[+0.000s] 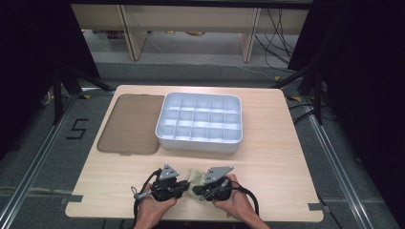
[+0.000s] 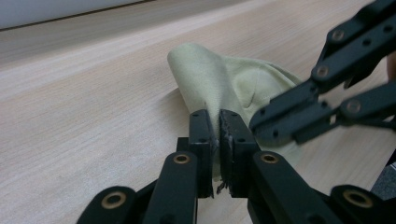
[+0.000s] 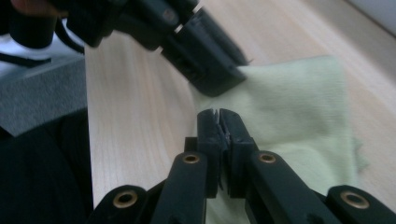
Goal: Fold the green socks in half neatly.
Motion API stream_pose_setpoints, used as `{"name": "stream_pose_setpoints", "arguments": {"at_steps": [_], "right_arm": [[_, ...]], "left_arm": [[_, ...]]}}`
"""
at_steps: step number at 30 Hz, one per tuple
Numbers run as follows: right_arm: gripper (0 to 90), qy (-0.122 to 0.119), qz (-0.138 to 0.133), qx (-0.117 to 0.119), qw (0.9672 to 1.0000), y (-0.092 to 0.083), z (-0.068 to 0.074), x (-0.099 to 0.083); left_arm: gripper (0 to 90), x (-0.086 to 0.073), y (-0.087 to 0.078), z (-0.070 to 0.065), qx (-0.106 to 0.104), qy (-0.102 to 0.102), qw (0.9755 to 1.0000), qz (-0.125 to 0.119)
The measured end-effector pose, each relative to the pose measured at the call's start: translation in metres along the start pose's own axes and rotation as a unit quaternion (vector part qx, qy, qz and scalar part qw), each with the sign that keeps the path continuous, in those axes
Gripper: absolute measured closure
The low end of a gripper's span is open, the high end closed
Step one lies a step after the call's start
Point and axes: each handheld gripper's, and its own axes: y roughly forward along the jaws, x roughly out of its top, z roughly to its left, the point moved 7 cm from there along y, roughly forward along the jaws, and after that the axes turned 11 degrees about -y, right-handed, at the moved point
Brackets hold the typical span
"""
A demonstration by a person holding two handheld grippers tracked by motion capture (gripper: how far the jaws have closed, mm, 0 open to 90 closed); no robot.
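A pale yellow-green cloth lies crumpled near the table's front edge, between the two grippers. My left gripper is shut on a raised fold of the cloth; in the left gripper view its jaws pinch the fabric between them. My right gripper faces it from the right. In the right gripper view its jaws are shut on the near edge of the cloth. The two sets of tips are almost touching. A hand holds each gripper from below.
A white tray divided into several empty compartments stands at the table's middle back. A brown translucent lid lies flat to its left. The light wooden table ends just behind the hands.
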Motion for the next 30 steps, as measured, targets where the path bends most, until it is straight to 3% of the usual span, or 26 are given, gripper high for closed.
{"name": "stream_pose_setpoints", "arguments": {"at_steps": [8, 12, 16, 19, 20, 27, 30], "right_arm": [[87.5, -0.001, 0.004, 0.008, 1.0000, 0.004, 0.002, -0.002], [87.5, 0.006, -0.017, -0.017, 0.9997, -0.014, -0.011, 0.002], [87.4, 0.028, -0.004, -0.041, 0.9987, -0.031, -0.028, -0.010], [87.2, 0.039, 0.000, -0.039, 0.9985, -0.037, -0.032, -0.017], [87.2, 0.039, 0.003, -0.042, 0.9984, -0.037, -0.032, -0.019], [87.2, 0.036, 0.029, -0.034, 0.9983, -0.029, -0.029, -0.026], [87.2, 0.034, 0.028, -0.033, 0.9985, -0.029, -0.030, -0.026]], "left_arm": [[83.3, 0.001, -0.001, 0.000, 0.001, 0.013, 0.9999, -0.004], [83.2, 0.001, -0.002, -0.003, 0.004, 0.018, 0.9998, -0.008], [83.2, 0.002, -0.004, -0.005, 0.007, 0.026, 0.9996, -0.007], [83.2, 0.002, -0.006, -0.006, 0.007, 0.037, 0.9993, -0.005], [83.2, 0.003, -0.005, -0.008, 0.007, 0.029, 0.9995, -0.013], [82.9, 0.004, -0.007, -0.016, -0.003, 0.039, 0.9991, -0.015], [82.9, 0.007, -0.008, -0.027, -0.007, 0.057, 0.9982, -0.019]]}}
